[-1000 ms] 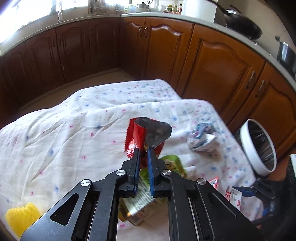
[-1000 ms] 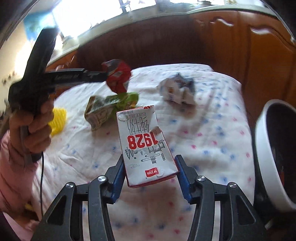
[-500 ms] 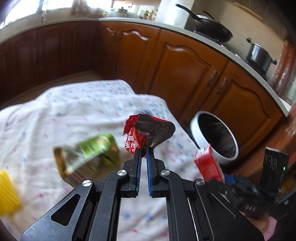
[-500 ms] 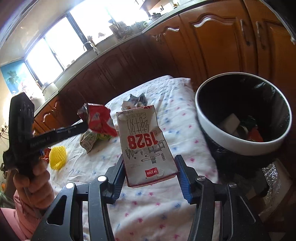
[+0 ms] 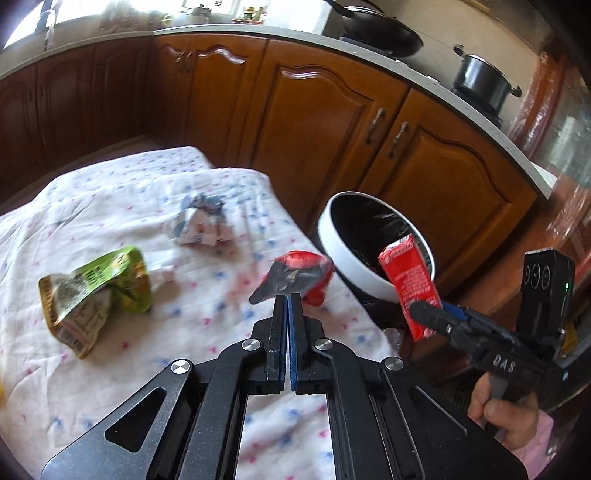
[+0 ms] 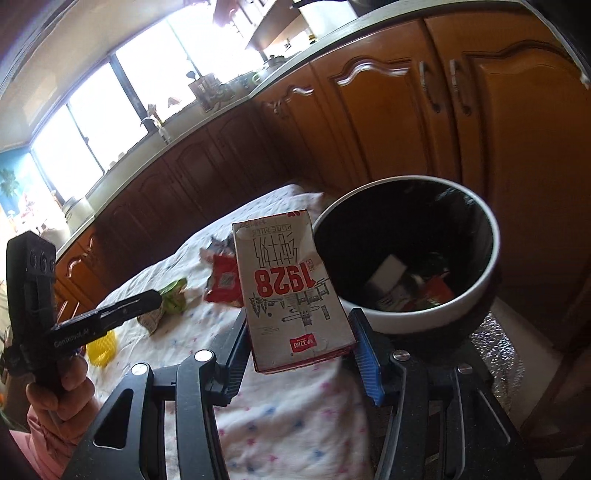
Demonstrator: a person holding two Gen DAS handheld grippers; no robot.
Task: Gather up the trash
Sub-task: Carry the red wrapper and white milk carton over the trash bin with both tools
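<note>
Brown wooden cabinets (image 5: 325,122) with arched panel doors and metal handles wrap round the room under a pale countertop (image 5: 424,79), where a dark pot (image 5: 480,79) and a black pan (image 5: 380,35) stand. In front of them lies a white cloth (image 5: 110,206) dotted pink and blue, wrinkled, with its far edge dropping toward the cabinets. Just off its right-hand edge stands the trash bin (image 6: 417,310), round, white-rimmed, lined with a black bag, mouth uncovered, with scraps already at the bottom. The right gripper (image 6: 301,350) clamps a flattened milk carton (image 6: 291,295), white with red "1928" print, held upside down beside the bin's rim, between the cloth and the bin. The left gripper (image 5: 287,312) has its fingers pressed nearly together on a crumpled red snack wrapper (image 5: 295,277) with a dark inner foil, raised above the cloth near the bin. On the cloth rest a creased green packet (image 5: 96,288) and, farther back, a crushed white and blue carton (image 5: 201,225), well apart from each other. A yellow foam net (image 6: 101,345) lies at the cloth's near left.
</note>
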